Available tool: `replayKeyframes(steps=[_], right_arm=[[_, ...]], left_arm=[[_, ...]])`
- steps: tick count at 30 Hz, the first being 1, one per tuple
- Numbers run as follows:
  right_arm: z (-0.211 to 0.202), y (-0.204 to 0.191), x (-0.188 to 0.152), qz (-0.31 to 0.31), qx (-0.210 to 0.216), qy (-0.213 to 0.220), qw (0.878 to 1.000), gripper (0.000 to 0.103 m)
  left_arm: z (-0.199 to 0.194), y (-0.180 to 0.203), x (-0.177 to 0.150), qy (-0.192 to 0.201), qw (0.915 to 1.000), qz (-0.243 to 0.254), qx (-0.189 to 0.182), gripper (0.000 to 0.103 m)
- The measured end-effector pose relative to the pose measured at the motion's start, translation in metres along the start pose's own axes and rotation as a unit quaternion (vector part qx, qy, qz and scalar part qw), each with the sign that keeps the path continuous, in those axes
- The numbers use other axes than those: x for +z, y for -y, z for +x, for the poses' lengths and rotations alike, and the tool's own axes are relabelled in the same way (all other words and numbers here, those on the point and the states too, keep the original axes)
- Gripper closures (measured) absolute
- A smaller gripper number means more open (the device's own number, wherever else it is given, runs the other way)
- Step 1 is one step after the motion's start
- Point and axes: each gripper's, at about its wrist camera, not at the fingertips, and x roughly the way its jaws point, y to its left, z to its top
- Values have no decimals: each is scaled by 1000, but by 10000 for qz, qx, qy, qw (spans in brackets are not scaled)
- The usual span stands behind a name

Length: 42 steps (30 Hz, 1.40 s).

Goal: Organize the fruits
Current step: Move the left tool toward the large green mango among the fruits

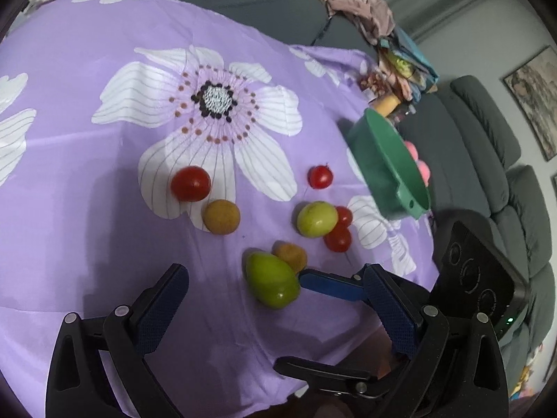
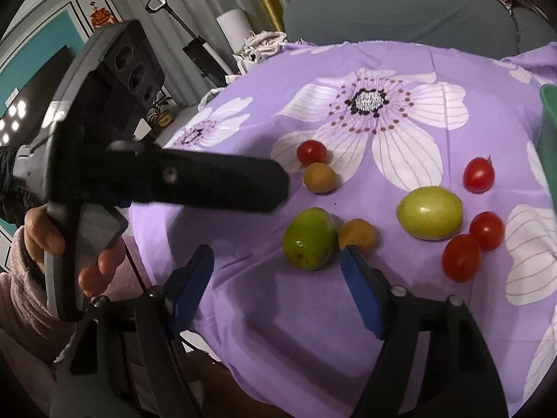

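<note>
smooth printed cloth (image 1: 87, 139) over the tabletop; glossy red tomatoes (image 1: 190, 184) and green fruits (image 1: 272, 284); matt, rough brown fruits (image 1: 221, 216); smooth green plastic bowl (image 1: 379, 170); textured blue pads (image 2: 360, 289).

No readable text, labels or numbers anywhere.

You see a purple cloth (image 1: 87, 139) with white striped flowers, red tomatoes (image 1: 190, 184), green fruits (image 2: 309, 238), tan-orange ones (image 1: 221, 216), a green bowl (image 1: 386, 163), and blue gripper pads (image 2: 360, 291).

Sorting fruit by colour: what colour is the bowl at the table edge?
Green; the bowl shows best in the left wrist view.
</note>
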Motion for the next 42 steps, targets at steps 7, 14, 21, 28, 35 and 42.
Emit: replayKeyframes(steps=[7,14,21,28,35,42], right_arm=[[11,4,5,72,-35,-150,9999,34],[3,7,22,-46,118,-285,9995,33],[-2,-6,29,-222,-20,-316,9993,33],[-7,-18,26,-299,-86,-220,9993,33],[-12,-11,28,-197,-82,-82,9997,33],[-17,6,13,48,-48,65,10000,33]], left_arm=[[12,7,2,-143,9995,170,245,16],[-22,12,-6,364,9991,-183,-63,18],[-49,17,-16,602,9980,-166,86,18],[-51,17,-24,621,9979,-128,92,18],[-44,20,-21,548,9985,-49,34,18],[-25,22,-14,393,9991,30,-161,18]])
